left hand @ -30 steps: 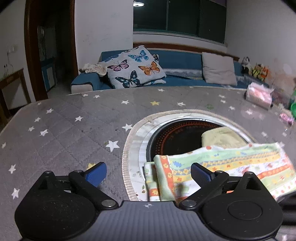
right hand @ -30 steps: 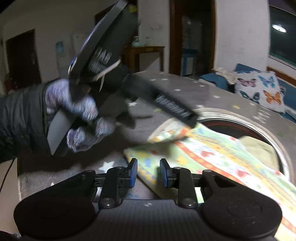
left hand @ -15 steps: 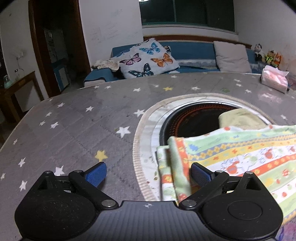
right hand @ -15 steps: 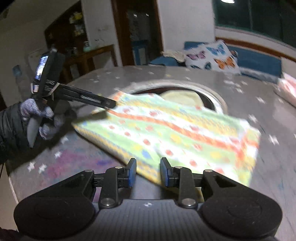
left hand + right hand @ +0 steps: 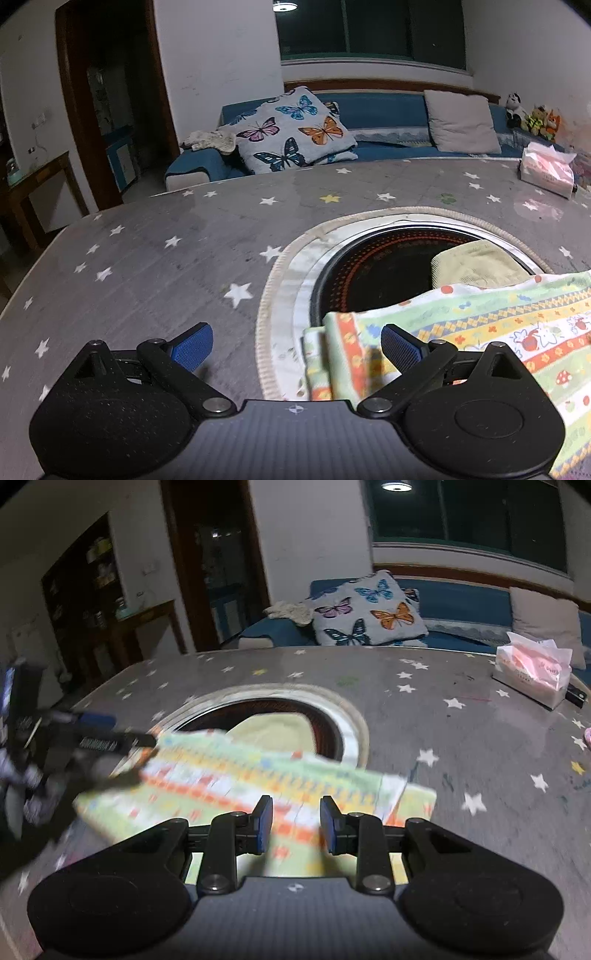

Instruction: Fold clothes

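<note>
Cloth position: the patterned garment (image 5: 258,775) lies near the front edge of the desk (image 5: 147,258), partly over the round recessed burner (image 5: 388,266) at the desk's centre, beside a pale yellow folded cloth (image 5: 476,266) that rests in the recess. Long axis of the garment runs left to right across the front of the desk.

Left gripper (image 5: 295,347): jaws wide, nothing pressed between them. The folded left end of the garment lies between the two pads, close to the right-hand pad; contact cannot be confirmed from the left wrist view.

Right gripper (image 5: 295,823): jaws narrow, with a clear gap between the pads. The garment lies below and ahead of them, not clamped. The right end of the garment is just to the right of this gripper.

Pose: both grippers point forward and downward toward the desk. The left gripper is nearer the left end, the right gripper nearer the right end; the next fold probably depends on each taking its own end.
</note>
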A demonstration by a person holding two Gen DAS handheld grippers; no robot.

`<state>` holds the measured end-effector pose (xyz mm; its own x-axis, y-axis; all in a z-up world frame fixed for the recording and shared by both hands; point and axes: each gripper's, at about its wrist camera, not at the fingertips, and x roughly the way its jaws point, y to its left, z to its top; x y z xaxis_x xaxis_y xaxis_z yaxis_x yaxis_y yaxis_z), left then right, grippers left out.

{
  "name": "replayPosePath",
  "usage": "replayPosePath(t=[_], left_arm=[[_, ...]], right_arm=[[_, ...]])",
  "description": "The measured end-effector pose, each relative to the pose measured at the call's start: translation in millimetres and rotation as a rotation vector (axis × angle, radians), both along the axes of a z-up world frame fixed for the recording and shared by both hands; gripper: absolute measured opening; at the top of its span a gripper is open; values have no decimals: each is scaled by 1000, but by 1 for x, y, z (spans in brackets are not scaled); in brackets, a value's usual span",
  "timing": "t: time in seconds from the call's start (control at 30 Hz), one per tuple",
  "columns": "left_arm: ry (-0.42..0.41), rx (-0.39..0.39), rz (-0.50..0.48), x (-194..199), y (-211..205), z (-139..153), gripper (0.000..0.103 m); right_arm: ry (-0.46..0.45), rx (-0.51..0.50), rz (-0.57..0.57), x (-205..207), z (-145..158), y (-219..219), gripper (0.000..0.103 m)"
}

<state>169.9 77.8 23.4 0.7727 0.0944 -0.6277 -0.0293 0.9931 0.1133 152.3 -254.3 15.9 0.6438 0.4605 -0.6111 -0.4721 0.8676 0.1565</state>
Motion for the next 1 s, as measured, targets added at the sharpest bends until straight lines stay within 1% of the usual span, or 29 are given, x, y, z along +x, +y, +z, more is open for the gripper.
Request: replayPosePath(t=[0.17, 0.23, 0.27, 0.37, 0.53, 0.63, 0.7, 0.8, 0.9, 1.0], left_arm=[[17, 21, -2, 14, -4, -6, 99], [32, 43, 11, 19, -3, -12, 99], [40, 50, 19, 21, -2, -14, 100], [42, 29, 26, 22, 1, -12, 99], [-8, 6, -21, 17, -17, 4, 99], [-14, 13, -71, 21, -36, 8, 99], [0, 40, -86, 28, -48, 4, 99], [34, 110, -70, 39, -59, -6, 99], [52, 100, -57, 42, -53, -12, 99], [34, 71, -59, 39, -49, -6, 99]], right_arm=[[68, -27, -68, 29, -19, -1, 27], [78, -23, -85, 31, -21, -7, 22], [80, -17, -90, 31, -22, -10, 22], [77, -17, -103, 30, -20, -15, 23], [56, -7, -74, 31, -11, -3, 24], [57, -2, -45, 37, -12, 10, 24], [59, -2, -28, 41, -14, 19, 24], [68, -18, -29, 47, -20, 26, 24], [82, -15, -42, 51, -24, 25, 23], [71, -15, -51, 51, -21, 23, 23]])
